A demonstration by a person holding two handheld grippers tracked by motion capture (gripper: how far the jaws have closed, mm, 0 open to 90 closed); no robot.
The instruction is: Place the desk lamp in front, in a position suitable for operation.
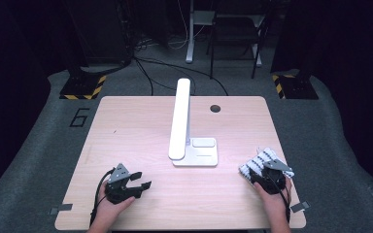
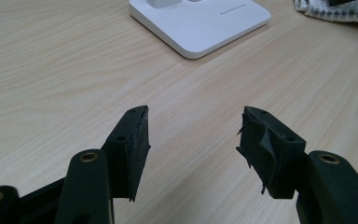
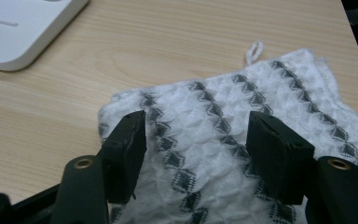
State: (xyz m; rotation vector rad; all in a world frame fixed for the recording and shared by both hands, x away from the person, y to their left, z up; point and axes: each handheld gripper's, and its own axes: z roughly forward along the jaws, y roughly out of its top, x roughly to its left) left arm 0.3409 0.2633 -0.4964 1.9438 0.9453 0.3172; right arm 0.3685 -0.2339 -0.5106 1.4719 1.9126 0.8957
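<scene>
At the lower right of the high view, the right gripper (image 1: pixel 266 171) hangs over a folded white waffle-weave cloth with dark grey diamond stripes (image 1: pixel 257 162), which lies near the right edge of the pale wooden table (image 1: pixel 141 121). In the right gripper view the cloth (image 3: pixel 214 116) spreads across the middle and lower part of the frame, a small white loop sticking out at its upper edge, and the two black jaws stand apart above it, one on each side of a dark stripe. I cannot tell whether their tips touch the fabric, but they are not pinched on it; nothing is gripped.

At the lower left of the high view the left gripper (image 1: pixel 143 183) rests low over bare wood, well apart from the cloth. In the left gripper view its jaws are spread wide with only table between them, and the flat base of the white desk lamp (image 2: pixel 200 23) sits at the top of the frame. That lamp (image 1: pixel 184 126) stands mid-table between the two hands.

To my eye the step in hand is taking hold of the cloth. The next move calls for the right jaws to sink into the fabric and close on a fold, catching enough layers to lift it; the left gripper would need to cross past the lamp base to help.
</scene>
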